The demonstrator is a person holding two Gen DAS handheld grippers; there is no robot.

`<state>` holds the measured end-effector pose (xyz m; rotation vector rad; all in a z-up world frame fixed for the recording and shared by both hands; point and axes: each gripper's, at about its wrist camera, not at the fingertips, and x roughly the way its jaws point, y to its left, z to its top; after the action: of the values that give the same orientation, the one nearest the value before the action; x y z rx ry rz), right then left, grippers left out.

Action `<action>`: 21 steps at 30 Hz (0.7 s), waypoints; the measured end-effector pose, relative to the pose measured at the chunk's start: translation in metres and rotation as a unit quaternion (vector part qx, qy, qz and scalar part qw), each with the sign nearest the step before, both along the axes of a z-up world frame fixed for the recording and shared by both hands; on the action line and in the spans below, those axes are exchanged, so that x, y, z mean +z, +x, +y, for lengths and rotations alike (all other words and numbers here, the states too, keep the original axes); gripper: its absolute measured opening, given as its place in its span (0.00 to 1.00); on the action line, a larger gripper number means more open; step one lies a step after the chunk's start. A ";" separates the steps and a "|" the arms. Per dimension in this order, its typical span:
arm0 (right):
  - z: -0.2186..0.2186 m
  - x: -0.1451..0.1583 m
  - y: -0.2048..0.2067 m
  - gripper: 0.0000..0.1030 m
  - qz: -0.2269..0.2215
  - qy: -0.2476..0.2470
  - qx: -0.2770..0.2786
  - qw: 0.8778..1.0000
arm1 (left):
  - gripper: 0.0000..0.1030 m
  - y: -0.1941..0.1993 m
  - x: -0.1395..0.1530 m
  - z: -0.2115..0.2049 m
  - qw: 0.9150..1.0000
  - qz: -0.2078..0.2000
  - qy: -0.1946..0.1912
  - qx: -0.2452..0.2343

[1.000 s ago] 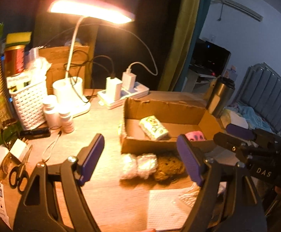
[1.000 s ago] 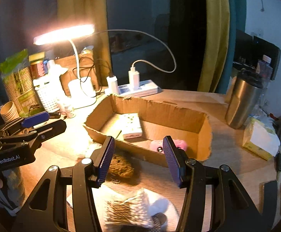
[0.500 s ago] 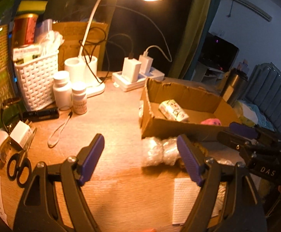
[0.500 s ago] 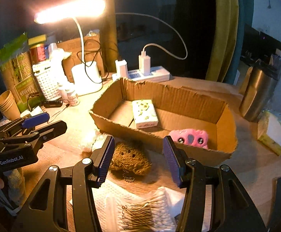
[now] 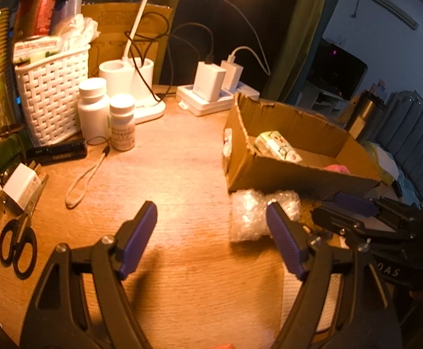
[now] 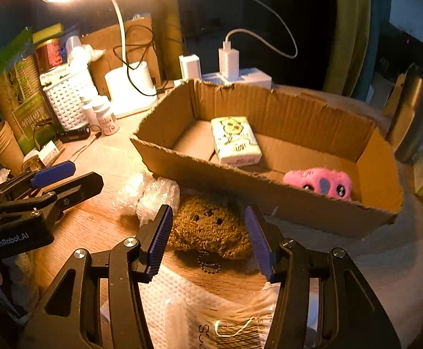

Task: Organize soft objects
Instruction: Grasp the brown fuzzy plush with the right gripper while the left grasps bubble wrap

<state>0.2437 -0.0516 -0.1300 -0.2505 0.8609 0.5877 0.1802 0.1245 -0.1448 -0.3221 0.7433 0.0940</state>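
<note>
Right wrist view alone shows the brown plush (image 6: 211, 226) between open, empty right tongs (image 6: 208, 240)

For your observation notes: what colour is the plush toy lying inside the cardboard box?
Pink, with dark eyes; the plush toy shows best in the right wrist view.

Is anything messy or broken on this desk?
The cardboard box has ragged, torn top edges, as if its flaps were ripped off. Two soft things are outside it: a brown plush toy and a wad of bubble wrap lie against its front wall, while a pink plush is already inside.
</note>
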 end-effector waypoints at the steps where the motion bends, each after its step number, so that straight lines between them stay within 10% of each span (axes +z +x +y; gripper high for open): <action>1: 0.000 -0.002 0.001 0.53 0.002 0.000 -0.001 1.000 | 0.76 0.001 -0.001 0.000 1.000 0.002 -0.001 -0.001; 21: -0.004 -0.026 0.021 0.50 0.069 0.026 0.004 0.997 | 0.76 0.033 -0.020 -0.018 0.999 0.040 -0.019 -0.028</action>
<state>0.2648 -0.0560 -0.1564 -0.1677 0.9766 0.6387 0.2134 0.1067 -0.1651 -0.3342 0.8331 0.0396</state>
